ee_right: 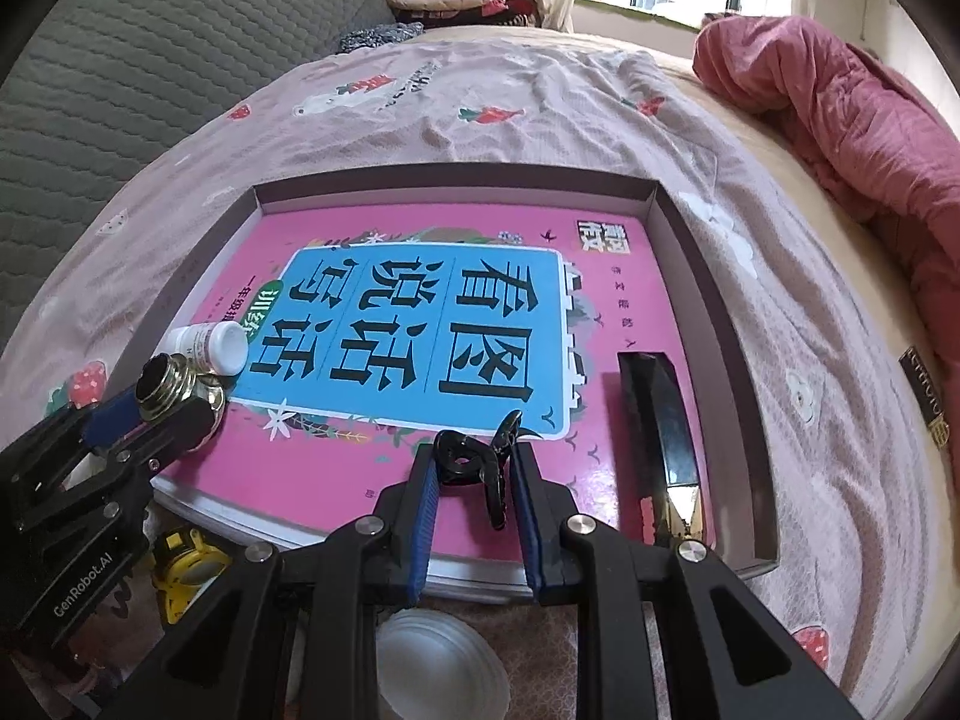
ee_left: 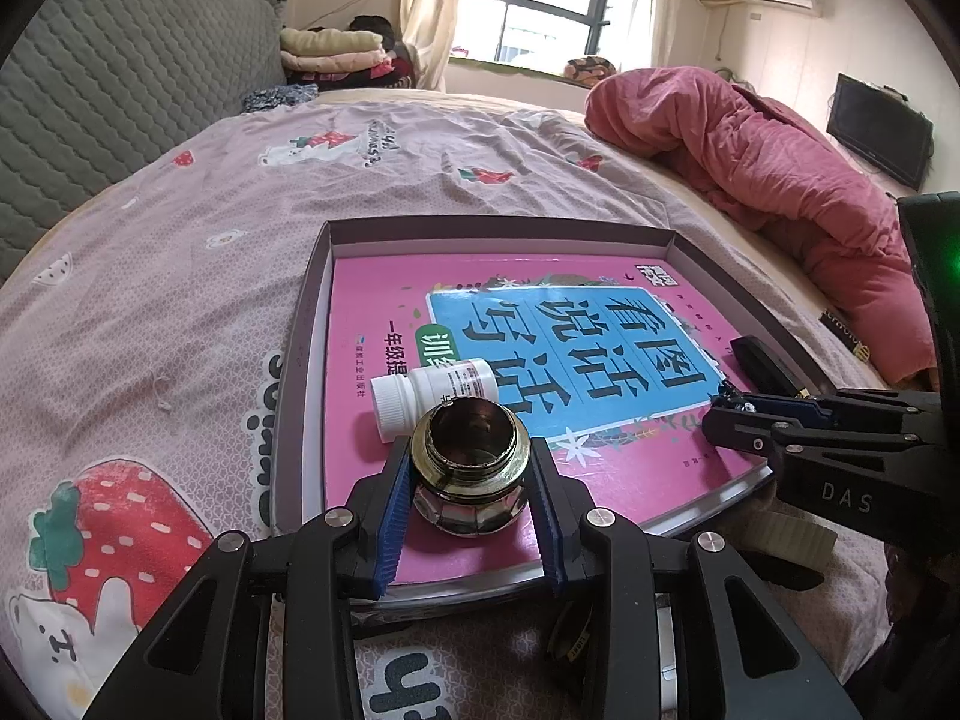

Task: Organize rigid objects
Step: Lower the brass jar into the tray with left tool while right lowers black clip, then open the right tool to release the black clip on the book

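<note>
Both sets of jaws are clamping something: the left gripper (ee_left: 471, 468) is squeezing an uncapped glass jar (ee_left: 465, 468) over the near corner of the pink book (ee_right: 420, 312), probably to set it beside the white pill bottle (ee_left: 432, 390), while the right gripper (ee_right: 474, 474) is pinching a black clip-like thing (ee_right: 480, 462) that's hard to identify. The box (ee_right: 708, 300) under the book is getting cut off at its near edge.

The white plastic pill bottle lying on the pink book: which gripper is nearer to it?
Left. The left gripper holds a glass jar right beside the bottle; the right gripper is across the book.
</note>
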### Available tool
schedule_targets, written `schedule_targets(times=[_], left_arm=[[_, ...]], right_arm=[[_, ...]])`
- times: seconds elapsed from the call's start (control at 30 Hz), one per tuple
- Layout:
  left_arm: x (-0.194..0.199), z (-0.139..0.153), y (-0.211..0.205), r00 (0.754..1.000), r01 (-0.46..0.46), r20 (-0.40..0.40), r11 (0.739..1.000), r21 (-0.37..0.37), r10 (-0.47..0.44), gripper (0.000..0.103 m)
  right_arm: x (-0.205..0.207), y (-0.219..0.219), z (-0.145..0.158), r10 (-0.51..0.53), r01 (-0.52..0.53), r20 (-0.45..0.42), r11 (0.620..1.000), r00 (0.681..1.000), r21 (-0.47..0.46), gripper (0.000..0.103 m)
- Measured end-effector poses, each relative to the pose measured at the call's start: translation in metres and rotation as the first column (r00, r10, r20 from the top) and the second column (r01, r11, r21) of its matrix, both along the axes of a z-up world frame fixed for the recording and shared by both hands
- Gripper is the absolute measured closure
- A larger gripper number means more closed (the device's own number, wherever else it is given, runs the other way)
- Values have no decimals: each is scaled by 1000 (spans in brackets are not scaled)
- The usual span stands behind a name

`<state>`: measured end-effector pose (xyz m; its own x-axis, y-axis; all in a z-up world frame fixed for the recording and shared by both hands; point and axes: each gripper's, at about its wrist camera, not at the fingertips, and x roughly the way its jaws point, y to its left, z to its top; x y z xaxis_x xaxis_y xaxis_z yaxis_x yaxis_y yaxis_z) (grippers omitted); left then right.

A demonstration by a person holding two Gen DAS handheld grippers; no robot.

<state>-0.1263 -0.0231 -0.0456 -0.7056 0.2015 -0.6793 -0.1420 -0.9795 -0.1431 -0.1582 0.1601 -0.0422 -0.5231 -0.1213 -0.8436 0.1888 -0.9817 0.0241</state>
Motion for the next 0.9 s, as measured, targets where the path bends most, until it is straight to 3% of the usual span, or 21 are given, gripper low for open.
schedule_targets(times=[0.9], left_arm=[[-2,0,-1,1000,4,8,1000,0,-4,66]], right_arm=[[3,3,0,-19,19,-17,1000,1000,-2,74]])
